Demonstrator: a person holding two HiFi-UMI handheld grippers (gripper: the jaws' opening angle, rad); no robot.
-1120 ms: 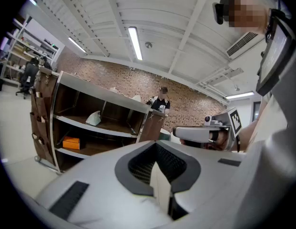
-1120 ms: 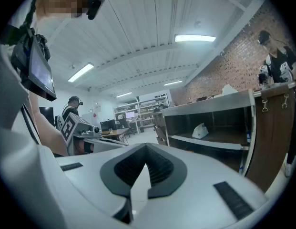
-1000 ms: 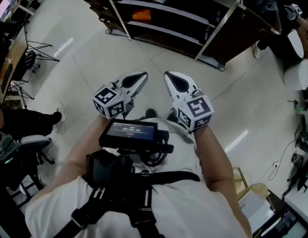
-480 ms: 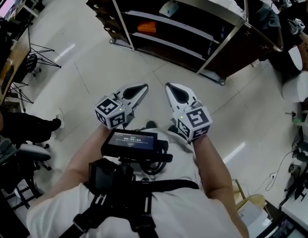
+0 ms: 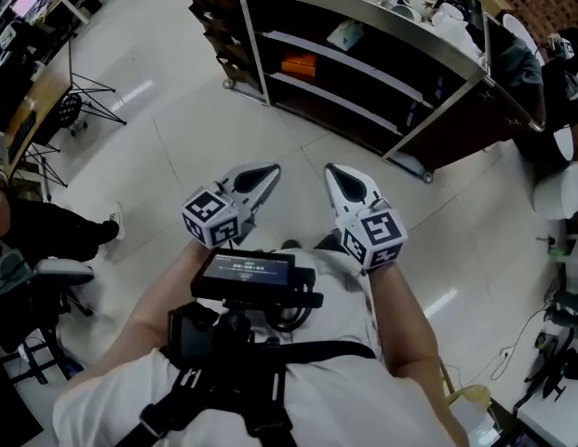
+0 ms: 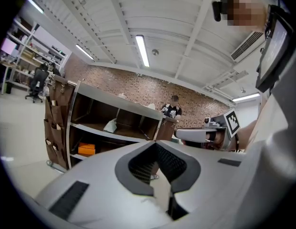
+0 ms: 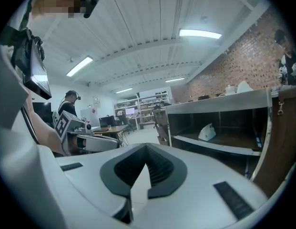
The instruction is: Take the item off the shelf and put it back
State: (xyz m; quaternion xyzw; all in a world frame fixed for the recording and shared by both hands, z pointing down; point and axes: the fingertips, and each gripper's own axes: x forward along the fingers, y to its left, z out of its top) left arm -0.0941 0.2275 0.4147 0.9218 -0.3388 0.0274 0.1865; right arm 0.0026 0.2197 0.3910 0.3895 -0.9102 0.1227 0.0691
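Note:
A dark shelf unit (image 5: 382,26) stands ahead on the tiled floor. On its upper shelf lies a pale whitish item (image 5: 345,33), also in the left gripper view (image 6: 111,125) and the right gripper view (image 7: 208,132). An orange item (image 5: 298,65) sits on the lower shelf, at the lower left of the left gripper view (image 6: 86,149). My left gripper (image 5: 268,171) and right gripper (image 5: 333,172) are held side by side in front of my chest, well short of the shelf. Both are shut with nothing between their jaws.
A person in dark clothes stands behind the shelf (image 6: 172,108). A chair and a seated person's legs (image 5: 47,231) are at the left. A tripod stand (image 5: 79,101) is on the floor at the far left. Desks and cluttered tables lie at the right (image 5: 558,184).
The shelf unit has come closer and lower in the head view. Both grippers have kept their place in front of me, still shut.

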